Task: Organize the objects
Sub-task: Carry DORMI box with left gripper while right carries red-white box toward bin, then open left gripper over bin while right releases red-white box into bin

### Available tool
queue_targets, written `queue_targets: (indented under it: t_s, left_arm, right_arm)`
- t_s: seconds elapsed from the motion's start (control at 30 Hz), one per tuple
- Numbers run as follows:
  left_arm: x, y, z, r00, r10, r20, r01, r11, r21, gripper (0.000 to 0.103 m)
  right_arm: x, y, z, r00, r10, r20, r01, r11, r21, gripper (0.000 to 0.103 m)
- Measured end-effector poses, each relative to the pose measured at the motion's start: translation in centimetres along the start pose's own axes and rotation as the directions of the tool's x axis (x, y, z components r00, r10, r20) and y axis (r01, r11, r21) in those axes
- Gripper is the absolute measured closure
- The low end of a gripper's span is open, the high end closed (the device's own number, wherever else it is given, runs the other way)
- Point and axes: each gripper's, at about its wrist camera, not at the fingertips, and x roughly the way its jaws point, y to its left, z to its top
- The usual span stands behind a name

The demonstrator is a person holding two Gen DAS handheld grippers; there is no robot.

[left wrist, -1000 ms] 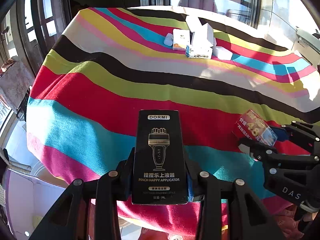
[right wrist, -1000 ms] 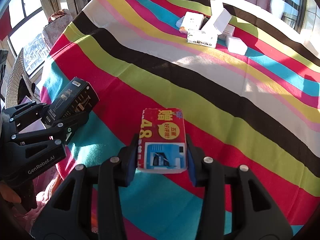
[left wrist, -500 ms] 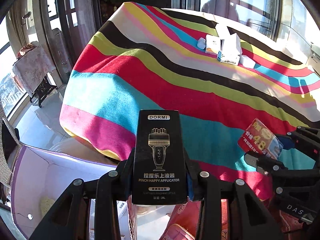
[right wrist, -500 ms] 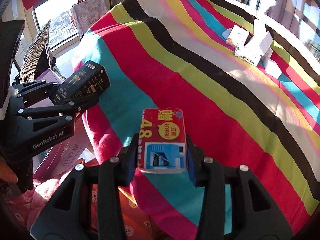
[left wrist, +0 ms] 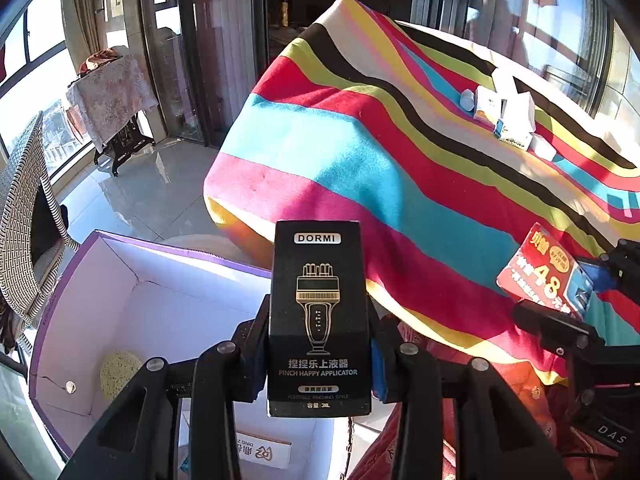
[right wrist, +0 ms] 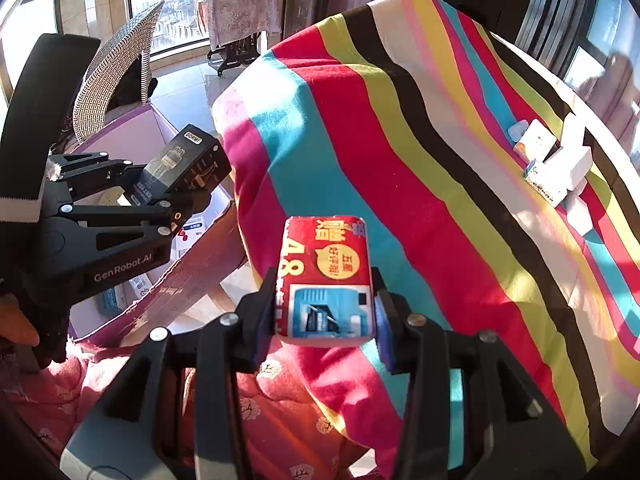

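My left gripper (left wrist: 318,354) is shut on a black DORMI box (left wrist: 319,316) and holds it in the air over the near edge of an open purple-rimmed cardboard box (left wrist: 132,308) on the floor. In the right wrist view the same black box (right wrist: 182,168) hangs over that cardboard box (right wrist: 132,132). My right gripper (right wrist: 325,312) is shut on a red and blue packet (right wrist: 325,276), held off the corner of the striped table (right wrist: 420,152). The packet also shows in the left wrist view (left wrist: 546,274).
Several small white boxes (left wrist: 508,120) lie far back on the striped tablecloth. The cardboard box holds a round yellow pad (left wrist: 118,372) and printed cartons (left wrist: 260,450). A wicker chair (right wrist: 116,64) and a covered side table (left wrist: 112,92) stand on the tiled floor. A red quilted fabric (right wrist: 280,412) is below.
Both grippers have pulled back and swung left off the table with their loads. The cardboard box on the floor has come into view under the left gripper.
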Motion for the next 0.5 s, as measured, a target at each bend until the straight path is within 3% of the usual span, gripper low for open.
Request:
queue_targets:
  t_s: [0.27, 0.5]
  left_arm:
    - [-0.8, 4.2, -0.9, 0.999, 0.047, -0.010, -0.048, 0.993, -0.112, 0.062]
    - [-0.9, 8.1, -2.0, 0.993, 0.110, -0.042, -0.117, 0.968, -0.221, 0.063]
  right_arm:
    - [0.2, 4.4, 2.2, 0.999, 0.037, 0.006, -0.036, 0.987, -0.157, 0.057]
    - [1.1, 8.3, 4.0, 0.998, 0.070, -0.005, -0.068, 0.954, -0.292, 0.057]
